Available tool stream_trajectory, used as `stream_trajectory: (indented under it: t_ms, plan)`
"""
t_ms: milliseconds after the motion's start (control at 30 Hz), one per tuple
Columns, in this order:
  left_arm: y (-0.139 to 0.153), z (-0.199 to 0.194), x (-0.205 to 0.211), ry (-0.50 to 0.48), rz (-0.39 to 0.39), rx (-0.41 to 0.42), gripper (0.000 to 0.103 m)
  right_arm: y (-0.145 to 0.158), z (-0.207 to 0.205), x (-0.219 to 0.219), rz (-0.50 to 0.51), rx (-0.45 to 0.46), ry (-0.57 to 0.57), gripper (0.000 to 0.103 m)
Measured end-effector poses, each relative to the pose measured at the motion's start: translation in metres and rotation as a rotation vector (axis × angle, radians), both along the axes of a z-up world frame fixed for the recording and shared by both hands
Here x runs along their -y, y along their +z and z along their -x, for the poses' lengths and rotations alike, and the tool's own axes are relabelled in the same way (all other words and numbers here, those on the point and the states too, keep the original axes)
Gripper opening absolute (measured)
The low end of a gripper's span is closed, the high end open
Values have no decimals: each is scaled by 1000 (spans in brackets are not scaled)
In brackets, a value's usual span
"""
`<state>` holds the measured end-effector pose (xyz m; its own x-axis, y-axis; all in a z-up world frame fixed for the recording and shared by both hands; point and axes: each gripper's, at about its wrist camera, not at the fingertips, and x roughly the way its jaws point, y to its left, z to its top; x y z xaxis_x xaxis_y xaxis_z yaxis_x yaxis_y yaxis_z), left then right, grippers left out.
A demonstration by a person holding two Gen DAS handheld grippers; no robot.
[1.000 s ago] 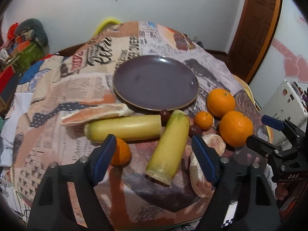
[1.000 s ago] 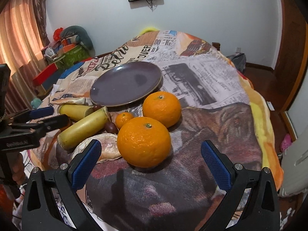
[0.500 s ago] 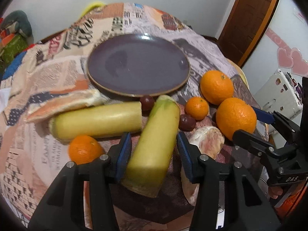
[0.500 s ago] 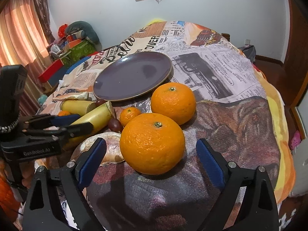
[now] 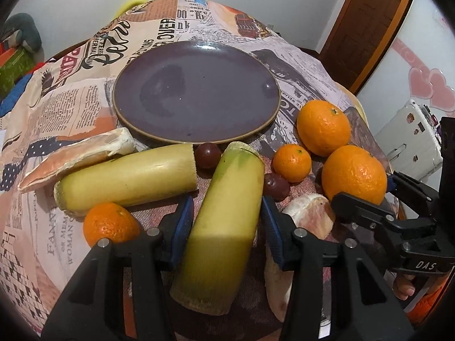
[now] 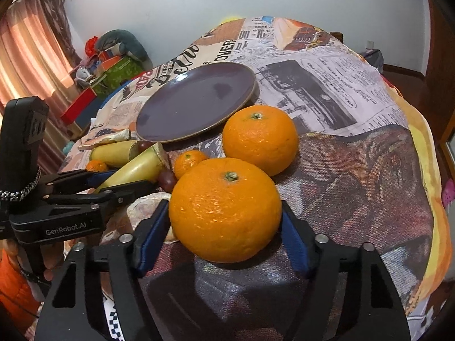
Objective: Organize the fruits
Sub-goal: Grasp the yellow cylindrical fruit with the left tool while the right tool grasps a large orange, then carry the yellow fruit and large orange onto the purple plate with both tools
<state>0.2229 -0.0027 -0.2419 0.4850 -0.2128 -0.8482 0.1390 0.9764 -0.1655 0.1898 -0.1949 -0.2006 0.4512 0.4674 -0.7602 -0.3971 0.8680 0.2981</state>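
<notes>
A purple plate (image 5: 196, 91) lies empty on the newspaper-print cloth; it also shows in the right wrist view (image 6: 196, 101). My left gripper (image 5: 227, 227) is shut on a yellow-green sugarcane piece (image 5: 227, 221), its blue pads against both sides. A second sugarcane piece (image 5: 128, 179) lies to the left. My right gripper (image 6: 224, 227) is shut on a big orange (image 6: 224, 210), which rests on the cloth. Another big orange (image 6: 260, 139) sits behind it. A small mandarin (image 5: 291, 163) and two dark grapes (image 5: 209, 155) lie between the fruits.
A pomelo wedge (image 5: 76, 156) lies at the left, another pomelo piece (image 5: 310, 216) beside my left gripper. A small mandarin (image 5: 109, 224) sits at the front left. The table edge drops off on the right (image 6: 426, 199). Clutter stands at the back left (image 6: 113, 62).
Both grippers moved forward and closed: the left one onto the sugarcane piece, the right one onto the near big orange.
</notes>
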Motion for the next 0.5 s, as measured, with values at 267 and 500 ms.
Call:
stream_trajectory:
  t_ms: [267, 500]
  plan:
    - [5, 3, -6, -23, 44, -20, 41, 5, 6, 3, 0, -4, -5, 67]
    - [18, 22, -5, -18, 25, 16, 39, 17, 10, 7, -1, 19, -20, 66]
